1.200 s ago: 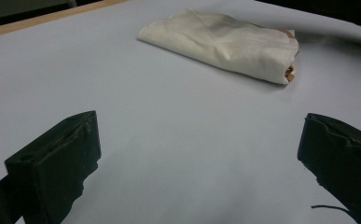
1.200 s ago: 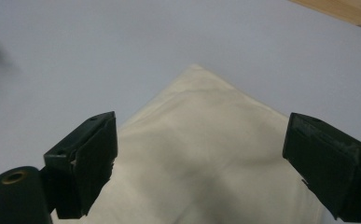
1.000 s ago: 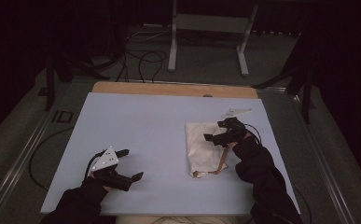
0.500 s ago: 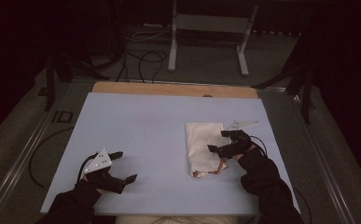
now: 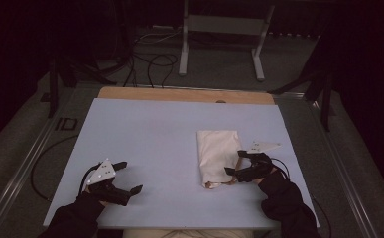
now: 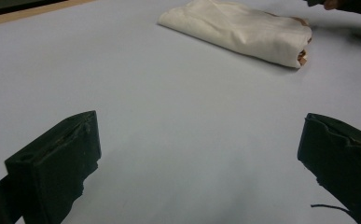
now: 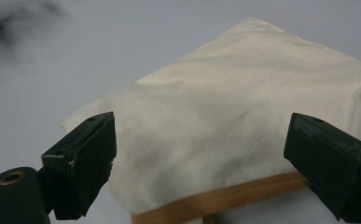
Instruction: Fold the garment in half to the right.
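Note:
A folded cream cloth [image 5: 218, 153] with an orange-brown hem lies on the right half of the pale blue table [image 5: 160, 134]. My right gripper [image 5: 234, 162] stands open at the cloth's near right edge, its jaws spread wide over the fabric [image 7: 243, 121] and nothing pinched between them. The orange hem [image 7: 225, 198] runs just in front of those jaws. My left gripper [image 5: 128, 176] rests open near the table's front left, far from the cloth. In the left gripper view the cloth [image 6: 236, 30] lies ahead at the upper right, and bare table [image 6: 187, 140] shows between the jaws.
A wooden strip [image 5: 184, 95] borders the table's far edge. Beyond it stand a metal frame [image 5: 222, 37] and loose cables [image 5: 150, 62] on the dark floor. A cable [image 5: 40, 171] trails off the table's left side.
My right gripper has drawn back toward the front edge and come down beside the cloth's near right edge. The left gripper shifted slightly toward the front left. The cloth lies flatter.

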`<state>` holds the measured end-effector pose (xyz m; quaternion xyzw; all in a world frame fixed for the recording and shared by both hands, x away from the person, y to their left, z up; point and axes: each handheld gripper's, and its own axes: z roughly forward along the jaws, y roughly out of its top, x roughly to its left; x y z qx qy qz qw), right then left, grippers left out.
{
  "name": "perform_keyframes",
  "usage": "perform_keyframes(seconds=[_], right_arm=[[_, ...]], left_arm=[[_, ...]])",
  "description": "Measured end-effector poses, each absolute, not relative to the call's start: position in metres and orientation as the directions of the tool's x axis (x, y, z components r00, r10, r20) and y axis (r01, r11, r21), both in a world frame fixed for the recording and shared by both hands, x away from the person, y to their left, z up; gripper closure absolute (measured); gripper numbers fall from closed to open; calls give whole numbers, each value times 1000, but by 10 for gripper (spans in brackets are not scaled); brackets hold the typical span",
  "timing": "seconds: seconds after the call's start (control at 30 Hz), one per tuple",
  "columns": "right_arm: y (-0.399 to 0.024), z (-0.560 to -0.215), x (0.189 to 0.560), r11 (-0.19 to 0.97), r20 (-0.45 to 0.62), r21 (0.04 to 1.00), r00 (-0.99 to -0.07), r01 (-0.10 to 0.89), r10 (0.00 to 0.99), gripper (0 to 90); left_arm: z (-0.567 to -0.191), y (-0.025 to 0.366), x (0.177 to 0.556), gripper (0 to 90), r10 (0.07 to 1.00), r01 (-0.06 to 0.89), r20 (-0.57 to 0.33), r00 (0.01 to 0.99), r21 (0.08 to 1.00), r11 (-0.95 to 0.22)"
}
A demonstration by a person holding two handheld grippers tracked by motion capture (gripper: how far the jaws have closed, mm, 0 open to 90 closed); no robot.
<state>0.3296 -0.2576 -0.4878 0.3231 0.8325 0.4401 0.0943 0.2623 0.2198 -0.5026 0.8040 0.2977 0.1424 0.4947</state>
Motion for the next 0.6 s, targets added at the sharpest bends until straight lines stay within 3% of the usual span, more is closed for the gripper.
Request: perform_keyframes(seconds=[0.6], right_arm=[[-273,-501,297,425,81,798,-775,427,627,96]], left_arm=[[-504,226,262,3,634,338,-64,770,884,-322]])
